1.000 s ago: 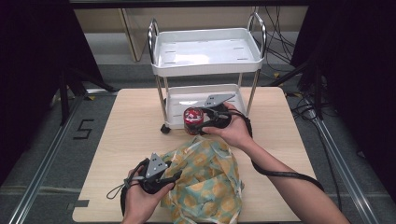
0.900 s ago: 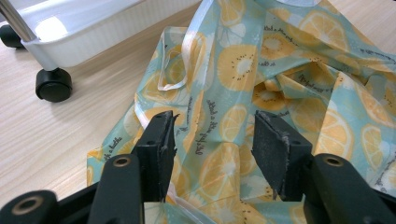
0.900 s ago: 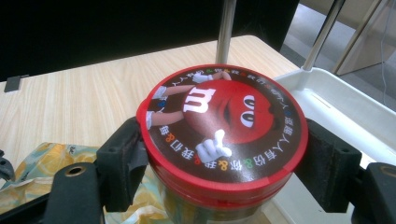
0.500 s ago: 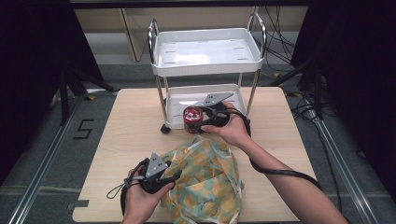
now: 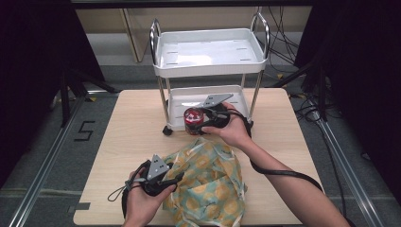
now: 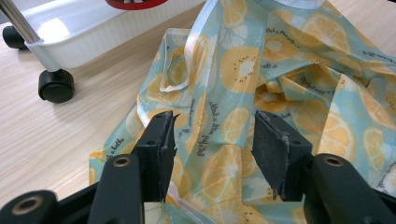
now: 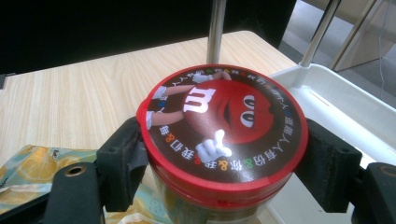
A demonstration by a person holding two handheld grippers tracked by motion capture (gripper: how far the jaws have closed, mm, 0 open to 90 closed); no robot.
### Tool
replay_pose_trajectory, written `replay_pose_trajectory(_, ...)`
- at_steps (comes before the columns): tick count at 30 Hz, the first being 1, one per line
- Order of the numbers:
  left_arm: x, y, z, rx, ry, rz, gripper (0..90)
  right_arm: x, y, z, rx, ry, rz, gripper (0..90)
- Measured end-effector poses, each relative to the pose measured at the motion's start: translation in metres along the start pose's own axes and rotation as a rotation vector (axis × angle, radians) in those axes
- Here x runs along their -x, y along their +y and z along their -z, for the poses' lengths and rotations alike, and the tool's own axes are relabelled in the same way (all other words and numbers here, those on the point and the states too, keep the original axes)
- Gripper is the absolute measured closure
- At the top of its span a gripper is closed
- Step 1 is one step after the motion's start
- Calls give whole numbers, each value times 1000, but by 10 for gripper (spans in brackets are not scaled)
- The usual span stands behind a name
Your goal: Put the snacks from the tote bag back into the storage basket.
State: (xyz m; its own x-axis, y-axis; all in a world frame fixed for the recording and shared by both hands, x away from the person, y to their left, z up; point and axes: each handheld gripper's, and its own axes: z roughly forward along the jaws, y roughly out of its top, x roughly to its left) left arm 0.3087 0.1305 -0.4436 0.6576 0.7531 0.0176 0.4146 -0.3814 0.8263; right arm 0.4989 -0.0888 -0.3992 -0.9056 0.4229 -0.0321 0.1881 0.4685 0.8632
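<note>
Right gripper (image 5: 201,120) clamps one red-lidded jar (image 7: 223,135) by its sides, at the front edge of the cart's (image 5: 208,56) lower tray; left gripper (image 6: 212,140) jaws apart over one lemon-print bag (image 6: 280,79) lying on the table (image 5: 132,118), nothing between them; one white cart with two trays stands at the table's far side.

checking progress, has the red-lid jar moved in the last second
No. In the high view the jar sits at the same spot against the cart's lower tray, clamped in the right gripper.
</note>
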Motion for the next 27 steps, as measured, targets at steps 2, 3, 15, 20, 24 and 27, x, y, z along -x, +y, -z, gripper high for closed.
replay_pose_trajectory(2, -1, 0, 0, -8, 1, -10, 485, 0, 1, -2, 6, -1, 2, 262)
replay_pose_trajectory(3, -1, 0, 0, -7, 2, -9, 485, 0, 1, -3, 3, 7, 1, 263)
replay_pose_trajectory(15, 1, -1, -1, -3, -1, 24, 485, 0, 4, -7, -1, 10, 6, 263)
replay_pose_trajectory(20, 0, -2, -1, -2, 0, 23, 486, 2, 4, -8, -10, 13, 8, 263)
replay_pose_trajectory(24, 0, -2, -1, -6, 4, 28, 486, 5, 4, -10, -10, 8, 10, 263)
replay_pose_trajectory(27, 0, -2, -1, -9, 4, 21, 486, 7, 3, -11, -11, 14, 3, 263)
